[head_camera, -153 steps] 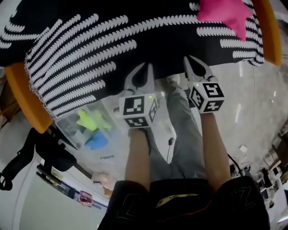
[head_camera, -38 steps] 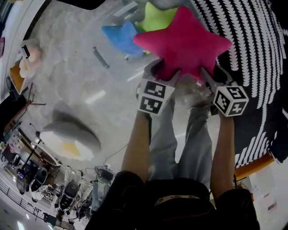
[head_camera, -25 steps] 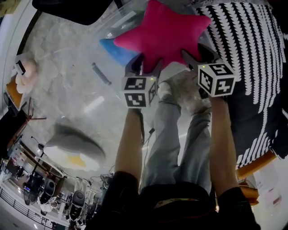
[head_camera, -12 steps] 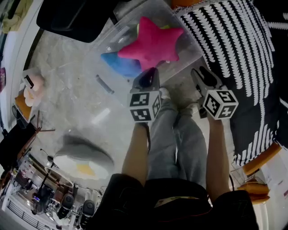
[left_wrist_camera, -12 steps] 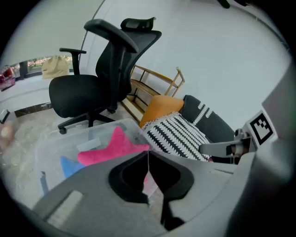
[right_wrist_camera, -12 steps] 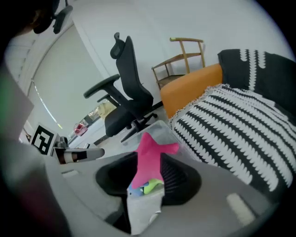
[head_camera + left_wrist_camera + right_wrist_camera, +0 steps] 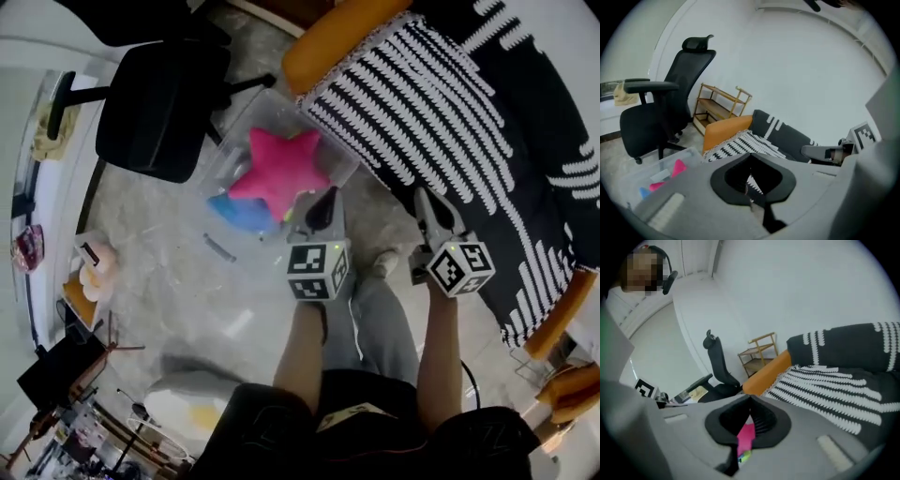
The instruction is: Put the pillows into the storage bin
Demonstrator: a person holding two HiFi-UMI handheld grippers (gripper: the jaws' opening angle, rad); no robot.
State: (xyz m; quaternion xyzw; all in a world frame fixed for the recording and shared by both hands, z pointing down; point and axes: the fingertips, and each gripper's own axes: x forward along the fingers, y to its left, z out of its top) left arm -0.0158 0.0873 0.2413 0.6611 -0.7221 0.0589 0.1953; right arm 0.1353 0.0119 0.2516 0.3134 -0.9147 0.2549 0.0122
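Note:
A clear storage bin (image 7: 221, 161) stands on the floor beside the sofa. In it lies a pink star pillow (image 7: 273, 173) on top of a blue pillow (image 7: 240, 214). My left gripper (image 7: 324, 206) hangs just right of the bin, jaws shut and empty. To its right, my right gripper (image 7: 430, 204) is also shut on nothing. The left gripper view has the bin (image 7: 656, 168) at lower left, with pink and blue inside. In the right gripper view the pink pillow (image 7: 746, 434) shows far off behind the shut jaws.
A sofa with orange arms (image 7: 349, 33) and a black-and-white striped blanket (image 7: 450, 112) fills the upper right. A black office chair (image 7: 159, 103) stands beyond the bin. A fried-egg cushion (image 7: 192, 410) lies on the floor at lower left. A wooden shelf (image 7: 721, 105) is by the wall.
The pink star pillow left both grippers and dropped into the bin. Both grippers drew back from it and their jaws closed. The head view swung toward the sofa.

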